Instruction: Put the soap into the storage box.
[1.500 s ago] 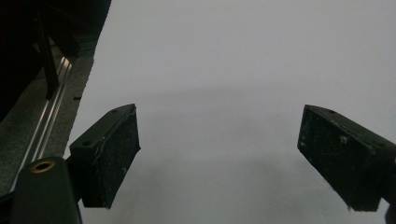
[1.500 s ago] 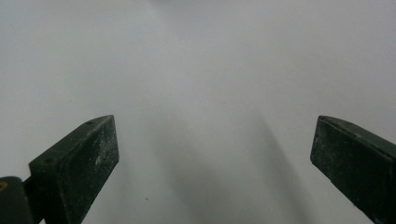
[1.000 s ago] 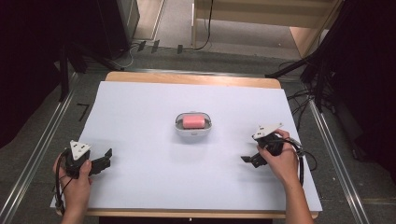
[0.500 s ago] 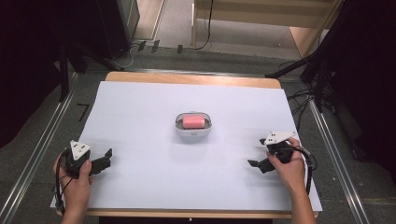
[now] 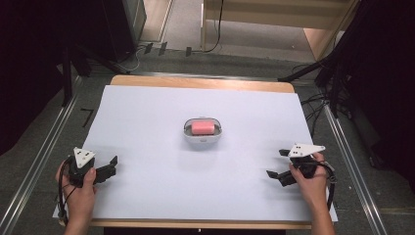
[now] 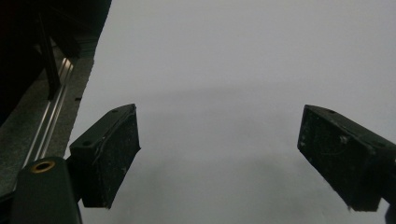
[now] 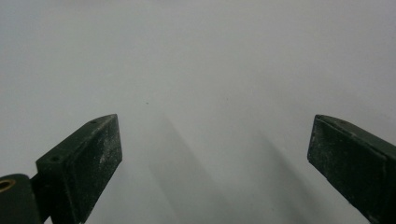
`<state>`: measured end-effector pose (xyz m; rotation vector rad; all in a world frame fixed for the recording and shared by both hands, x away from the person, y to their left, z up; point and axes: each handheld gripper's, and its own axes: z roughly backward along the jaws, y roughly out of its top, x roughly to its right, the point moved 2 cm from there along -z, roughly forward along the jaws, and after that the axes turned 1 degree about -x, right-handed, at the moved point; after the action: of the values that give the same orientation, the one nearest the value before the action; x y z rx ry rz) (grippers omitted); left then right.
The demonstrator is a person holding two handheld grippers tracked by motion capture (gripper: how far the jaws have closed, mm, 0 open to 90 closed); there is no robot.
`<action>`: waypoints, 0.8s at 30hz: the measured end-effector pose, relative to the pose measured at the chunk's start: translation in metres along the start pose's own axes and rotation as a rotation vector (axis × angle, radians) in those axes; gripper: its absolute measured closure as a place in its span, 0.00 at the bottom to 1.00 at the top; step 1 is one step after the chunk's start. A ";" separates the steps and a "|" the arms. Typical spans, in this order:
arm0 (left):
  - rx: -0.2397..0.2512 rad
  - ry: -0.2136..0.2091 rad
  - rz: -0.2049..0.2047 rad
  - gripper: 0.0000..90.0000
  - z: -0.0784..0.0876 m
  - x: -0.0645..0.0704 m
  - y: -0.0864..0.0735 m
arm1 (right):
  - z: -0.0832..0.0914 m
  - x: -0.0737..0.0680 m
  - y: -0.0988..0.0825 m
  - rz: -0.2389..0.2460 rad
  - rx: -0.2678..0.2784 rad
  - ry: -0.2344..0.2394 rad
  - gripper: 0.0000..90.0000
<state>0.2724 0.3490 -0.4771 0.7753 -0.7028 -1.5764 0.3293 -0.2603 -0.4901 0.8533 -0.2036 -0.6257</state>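
One white sheet [image 5: 147, 122] covers the table; at its middle sits a small white dish [image 5: 203, 139] holding a pink block [image 5: 203, 127] — probably soap, light, stiff, likely slippery, best pinched across its short sides. Left gripper [image 5: 111, 166] and right gripper [image 5: 276, 164] rest near the front corners, jaws spread, empty.

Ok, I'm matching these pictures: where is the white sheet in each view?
High view: the white sheet covers most of the table, mid-frame.
Left gripper view: the sheet lies behind the open jaws, its edge at upper left.
Right gripper view: the sheet lies all behind the open jaws.
Landmark: metal rail along the sheet's left edge, high and left gripper views.
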 end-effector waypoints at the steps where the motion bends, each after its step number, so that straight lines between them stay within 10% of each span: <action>1: 0.000 0.000 0.000 0.15 0.000 0.000 0.000 | 0.001 0.000 -0.002 -0.004 0.001 -0.001 0.04; 24: 0.001 0.001 0.000 0.15 0.000 0.000 0.000 | 0.031 0.006 -0.035 -0.101 0.156 -0.059 0.04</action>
<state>0.2725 0.3488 -0.4771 0.7764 -0.7026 -1.5761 0.3062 -0.3007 -0.4967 1.0012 -0.2664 -0.7374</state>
